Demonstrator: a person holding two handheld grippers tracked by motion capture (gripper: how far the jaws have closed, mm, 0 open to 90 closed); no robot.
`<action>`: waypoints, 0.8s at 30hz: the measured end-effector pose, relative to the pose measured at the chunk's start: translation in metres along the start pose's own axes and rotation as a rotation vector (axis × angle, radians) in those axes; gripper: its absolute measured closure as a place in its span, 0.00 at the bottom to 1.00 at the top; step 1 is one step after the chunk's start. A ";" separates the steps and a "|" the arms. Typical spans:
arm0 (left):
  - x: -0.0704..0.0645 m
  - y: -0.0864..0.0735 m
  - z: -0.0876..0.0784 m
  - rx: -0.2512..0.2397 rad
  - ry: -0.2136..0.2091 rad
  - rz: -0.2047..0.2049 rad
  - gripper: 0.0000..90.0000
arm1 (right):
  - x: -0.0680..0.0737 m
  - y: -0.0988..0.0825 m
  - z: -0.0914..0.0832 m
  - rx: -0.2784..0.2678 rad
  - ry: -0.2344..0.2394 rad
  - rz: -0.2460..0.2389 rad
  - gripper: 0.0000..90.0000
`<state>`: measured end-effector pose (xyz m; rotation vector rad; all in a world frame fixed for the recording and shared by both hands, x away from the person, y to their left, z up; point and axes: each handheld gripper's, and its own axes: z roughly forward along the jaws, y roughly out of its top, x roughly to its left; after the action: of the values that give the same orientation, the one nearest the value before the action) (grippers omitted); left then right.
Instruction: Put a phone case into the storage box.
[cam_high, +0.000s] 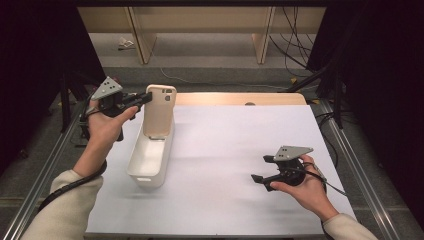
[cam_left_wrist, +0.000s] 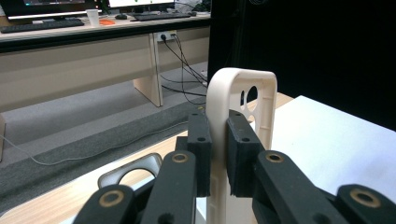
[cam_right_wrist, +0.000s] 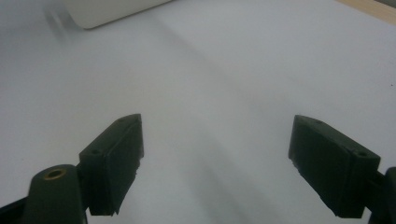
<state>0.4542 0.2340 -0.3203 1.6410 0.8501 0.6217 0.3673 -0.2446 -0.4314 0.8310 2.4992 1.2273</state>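
A cream phone case (cam_high: 159, 112) stands upright, its lower end inside a white plastic bin (cam_high: 150, 165) on the left of the table. My left gripper (cam_high: 148, 97) comes in from the left and is shut on the case's upper left edge. In the left gripper view the black pads (cam_left_wrist: 201, 149) pinch the rim of the case (cam_left_wrist: 243, 88) just below its rounded top corner, next to the camera cut-out. My right gripper (cam_high: 261, 169) rests low over the white sheet at the right and stands open. Its jaws are wide apart with nothing between them (cam_right_wrist: 217, 163).
A white sheet (cam_high: 225, 145) covers the table, with a wooden strip (cam_high: 240, 98) at its far edge. Metal rails (cam_high: 350, 160) run along both sides. A corner of the bin (cam_right_wrist: 107, 11) appears at the top of the right gripper view. Cables lie on the floor beyond.
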 end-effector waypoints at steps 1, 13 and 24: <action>0.001 0.000 0.000 0.000 0.002 -0.001 0.90 | 0.000 0.000 0.000 0.000 0.001 0.001 0.21; 0.010 -0.001 0.002 0.002 0.012 0.000 0.90 | 0.000 0.000 0.000 -0.002 0.002 0.001 0.21; 0.018 -0.003 0.004 -0.005 0.018 0.004 0.90 | 0.000 0.000 0.000 -0.002 0.004 0.002 0.21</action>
<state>0.4675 0.2464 -0.3251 1.6355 0.8579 0.6418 0.3673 -0.2446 -0.4315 0.8316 2.5001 1.2333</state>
